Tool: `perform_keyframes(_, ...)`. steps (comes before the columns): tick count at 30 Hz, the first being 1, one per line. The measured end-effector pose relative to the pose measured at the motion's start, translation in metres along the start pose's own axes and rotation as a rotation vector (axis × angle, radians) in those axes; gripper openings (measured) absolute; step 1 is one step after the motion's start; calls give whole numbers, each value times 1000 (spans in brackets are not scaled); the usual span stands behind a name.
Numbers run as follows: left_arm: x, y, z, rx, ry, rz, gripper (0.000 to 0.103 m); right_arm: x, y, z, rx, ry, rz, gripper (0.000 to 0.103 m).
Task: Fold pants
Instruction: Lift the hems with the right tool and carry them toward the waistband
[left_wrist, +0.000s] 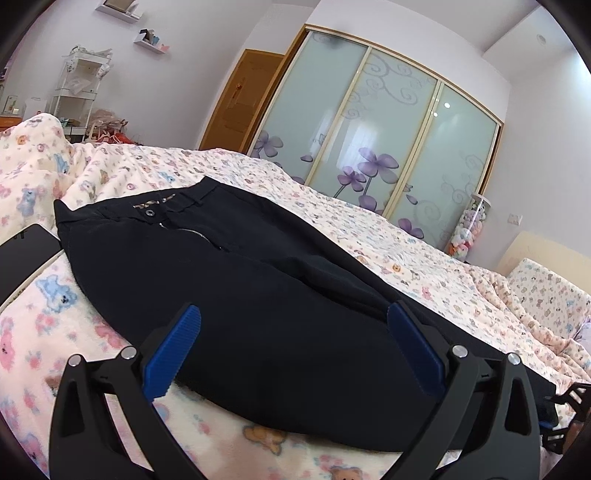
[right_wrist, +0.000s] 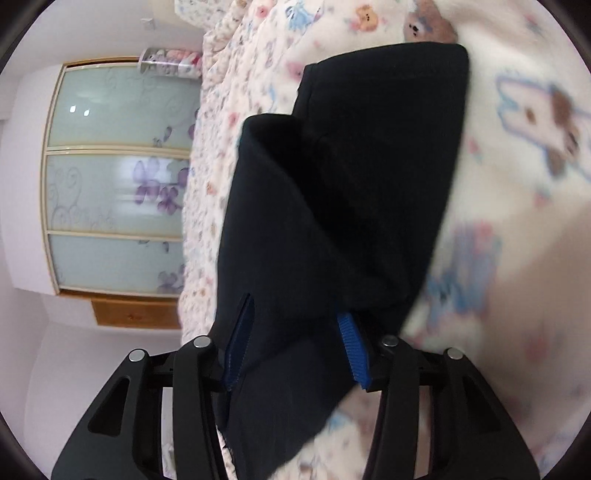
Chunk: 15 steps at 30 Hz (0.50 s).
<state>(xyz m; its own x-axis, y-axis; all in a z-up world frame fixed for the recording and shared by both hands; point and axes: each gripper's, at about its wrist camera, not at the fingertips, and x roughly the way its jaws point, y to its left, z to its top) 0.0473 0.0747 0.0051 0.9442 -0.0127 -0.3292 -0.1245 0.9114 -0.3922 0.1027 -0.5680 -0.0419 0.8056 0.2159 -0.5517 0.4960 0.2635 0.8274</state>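
Your black pants (left_wrist: 236, 288) lay flat on the bed (left_wrist: 424, 236), on top of the teddy-bear blanket (left_wrist: 48, 332). The waist end, with its button and zip, pointed away from your left gripper (left_wrist: 293, 345). The legs ran back toward you. They looked spread out like that so you could fold them neatly.

The jaws of your left gripper stood wide open. The blue pads (left_wrist: 173, 350) hung over the middle of the pants and held nothing. I think that hand was waiting there, ready to pin the cloth or take hold of it.

Your right gripper (right_wrist: 295, 339) was turned on its side, so the room looked tipped over in its view. Black cloth from the leg end ran between its two blue pads (right_wrist: 352, 349). There was a wide gap between the pads, so I judge they sat around the cloth and were not pinching it hard. The picture was blurry, so I can't be sure. One layer of cloth had a curled-over flap (right_wrist: 280, 192) on top, so a fold seemed to have started.

A dark tablet (left_wrist: 26, 254) lay on the bed, touching the waist corner of the pants.

A clear tube (left_wrist: 471, 229) by the wardrobe (left_wrist: 369, 125) was full of small soft toys.
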Motion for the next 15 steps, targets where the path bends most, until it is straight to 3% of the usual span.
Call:
perform_keyframes(2,3,-1,0,1,12,-2,101,0,24,7,-133,-27,-25,13)
perform_keyframes(4,5,-1,-1,1,24,-11,101,-23,59,8,-303,-119,96,11)
perform_keyframes(7,8,0,-2,0,43,-36,101,-65,93,1,-516,-290,180,10)
perform_keyframes(10,11,1,-2,-5,64,-51,101,-61,54,8,-419,-304,99,10)
perform_keyframes(13,13,5,-2,-17,84,-62,101,-39,-12,22,-209,-237,-7,10)
perform_keyframes(15,15,7,-2,-24,108,-85,101,-31,-44,28,-15,-162,63,10)
